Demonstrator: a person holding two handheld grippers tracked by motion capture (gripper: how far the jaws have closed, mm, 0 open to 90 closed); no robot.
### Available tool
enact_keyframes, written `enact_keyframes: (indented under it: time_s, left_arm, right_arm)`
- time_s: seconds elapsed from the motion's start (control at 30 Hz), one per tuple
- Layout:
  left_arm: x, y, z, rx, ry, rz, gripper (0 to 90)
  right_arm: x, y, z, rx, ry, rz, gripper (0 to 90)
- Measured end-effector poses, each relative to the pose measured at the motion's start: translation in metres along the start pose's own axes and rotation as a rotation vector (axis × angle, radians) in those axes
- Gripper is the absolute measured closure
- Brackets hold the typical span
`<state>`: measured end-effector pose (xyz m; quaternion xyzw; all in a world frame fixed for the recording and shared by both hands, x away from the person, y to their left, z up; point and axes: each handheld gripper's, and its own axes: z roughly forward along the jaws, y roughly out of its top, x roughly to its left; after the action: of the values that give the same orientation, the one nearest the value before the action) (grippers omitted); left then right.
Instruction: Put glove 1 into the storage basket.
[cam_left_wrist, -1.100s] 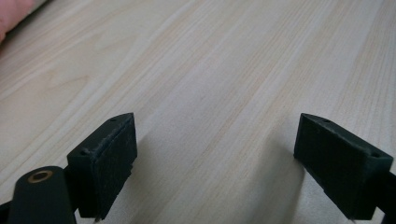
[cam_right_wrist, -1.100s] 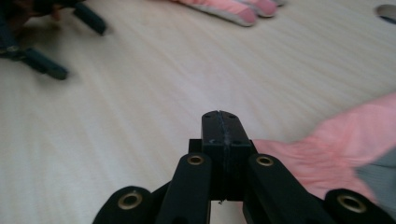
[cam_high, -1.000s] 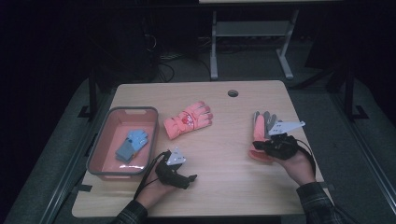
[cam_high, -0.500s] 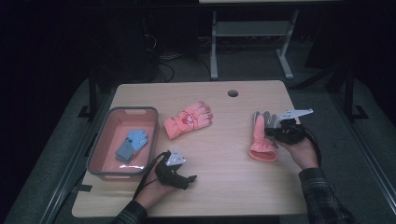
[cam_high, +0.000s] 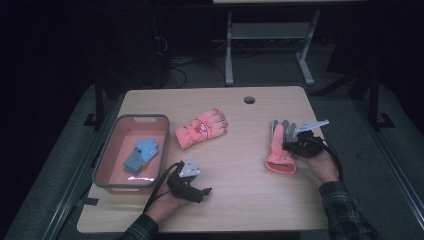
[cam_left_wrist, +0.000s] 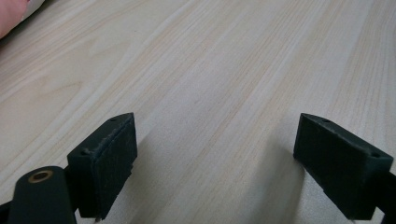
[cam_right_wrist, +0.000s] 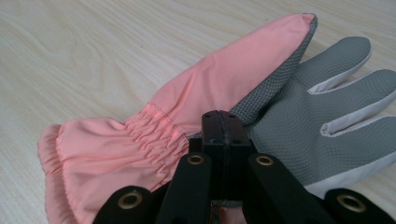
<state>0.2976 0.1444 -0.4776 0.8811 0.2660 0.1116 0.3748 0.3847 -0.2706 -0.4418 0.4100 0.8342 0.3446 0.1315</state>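
One blue glove (cam_high: 140, 155) lies in the pink bin (cam_high: 107, 165); two pink gloves are left on the table (cam_high: 240, 200). The right gripper (cam_high: 292, 146) is clenched on the palm-up glove (cam_right_wrist: 224, 93) at the table's right, while its mate (cam_high: 201, 128) waits mid-table. The left gripper (cam_left_wrist: 215, 168) rests released, jaws wide.

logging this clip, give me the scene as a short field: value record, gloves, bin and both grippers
surface: wooden table
bin: pink bin at table's left, holding a blue glove
middle glove: pink glove lying flat, untouched
right glove: pink and grey glove, palm side up
right gripper: jaws shut, pinching the pink and grey glove near its wrist
left gripper: jaws open over bare wood, holding nothing
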Motion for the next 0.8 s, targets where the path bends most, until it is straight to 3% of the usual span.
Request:
enact_keyframes:
  time_s: [0.37, 0.8]
  left_arm:
    - [0.000, 0.000, 0.000, -0.001, 0.000, 0.000, 12.9]
    - [0.000, 0.001, 0.000, 0.005, -0.002, 0.003, 12.9]
  right_arm:
    - [0.018, 0.000, 0.000, 0.023, 0.046, -0.037, 90.0]
    - [0.060, 0.004, 0.005, 0.040, 0.159, -0.127, 90.0]
